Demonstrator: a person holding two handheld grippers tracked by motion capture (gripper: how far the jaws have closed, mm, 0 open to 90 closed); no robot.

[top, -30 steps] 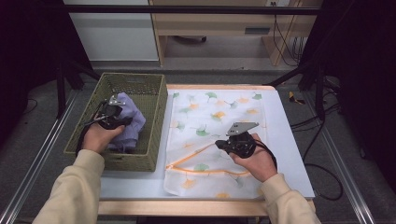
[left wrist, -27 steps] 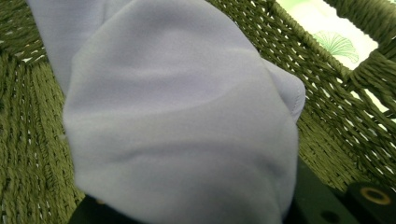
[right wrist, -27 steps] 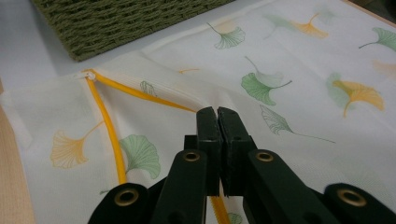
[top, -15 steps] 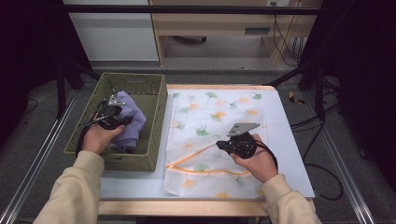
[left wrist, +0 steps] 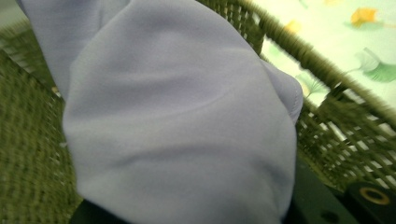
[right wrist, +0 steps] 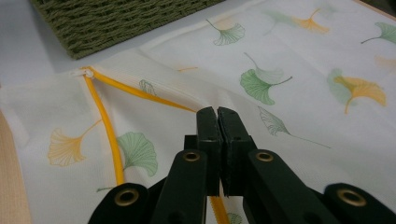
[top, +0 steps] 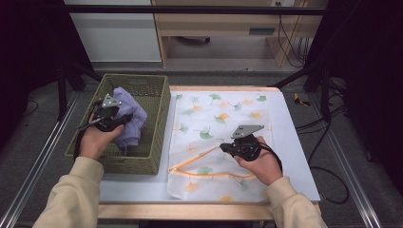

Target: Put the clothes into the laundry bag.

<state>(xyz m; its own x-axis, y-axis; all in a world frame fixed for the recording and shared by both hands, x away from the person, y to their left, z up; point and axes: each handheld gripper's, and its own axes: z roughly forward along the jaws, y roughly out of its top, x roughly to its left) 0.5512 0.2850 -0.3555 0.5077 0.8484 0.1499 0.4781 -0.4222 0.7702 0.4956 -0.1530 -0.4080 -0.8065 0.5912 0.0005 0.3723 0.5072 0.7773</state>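
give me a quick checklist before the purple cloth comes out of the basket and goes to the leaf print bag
1. Left gripper has the purple cloth: ok, cloth drapes over its jaws in the left gripper view, bunched at the gripper in the high view.
2. Cloth free of the green wicker basket: not ok, it hangs inside the walls.
3. Right gripper shut on the leaf print bag at its yellow zipper: ok, the jaws meet at the zipper edge.
4. Bag mouth open wide enough: cannot tell, only a flat yellow V shows.
5. Bag lies flat on the table: ok.
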